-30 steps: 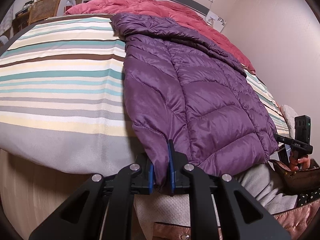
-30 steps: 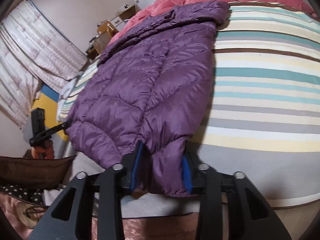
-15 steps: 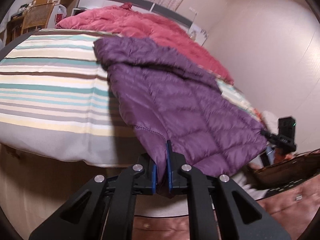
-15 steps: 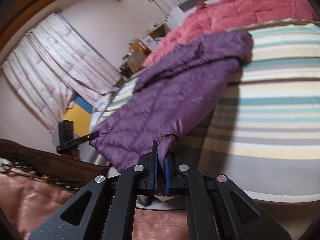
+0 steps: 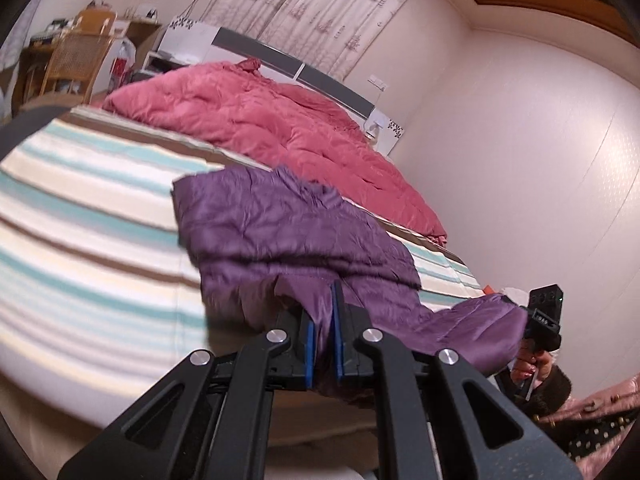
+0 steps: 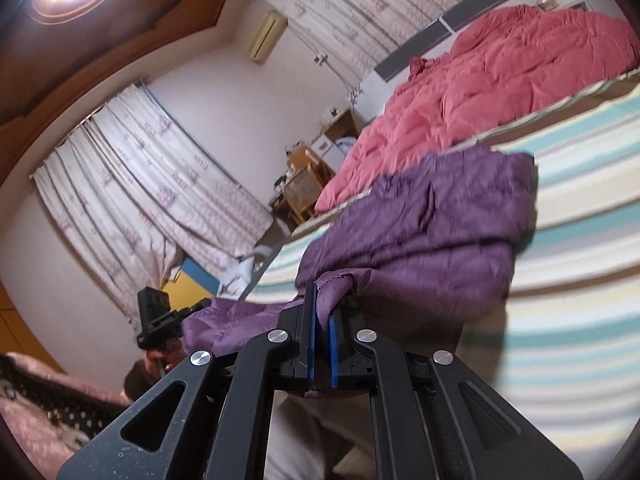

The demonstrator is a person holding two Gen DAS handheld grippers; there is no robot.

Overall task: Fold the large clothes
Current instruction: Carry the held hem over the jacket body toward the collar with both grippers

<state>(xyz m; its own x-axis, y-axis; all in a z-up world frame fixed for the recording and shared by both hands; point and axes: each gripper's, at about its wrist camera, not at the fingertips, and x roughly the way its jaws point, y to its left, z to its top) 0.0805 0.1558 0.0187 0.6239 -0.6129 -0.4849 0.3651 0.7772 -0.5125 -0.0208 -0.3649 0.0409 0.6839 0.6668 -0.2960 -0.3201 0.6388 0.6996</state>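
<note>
Your left gripper (image 5: 325, 322) is clamped on the near hem of the purple quilted down jacket (image 5: 280, 232), which lies on the striped bedspread (image 5: 80, 240). To its right, the hem hangs between both tools. Your right gripper (image 6: 322, 332) pinches the hem's other corner. The pink duvet (image 5: 260, 120) lies beyond.

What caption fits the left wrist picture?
Left tongs shut on the purple jacket's hem, lifting it off the striped bed.
</note>
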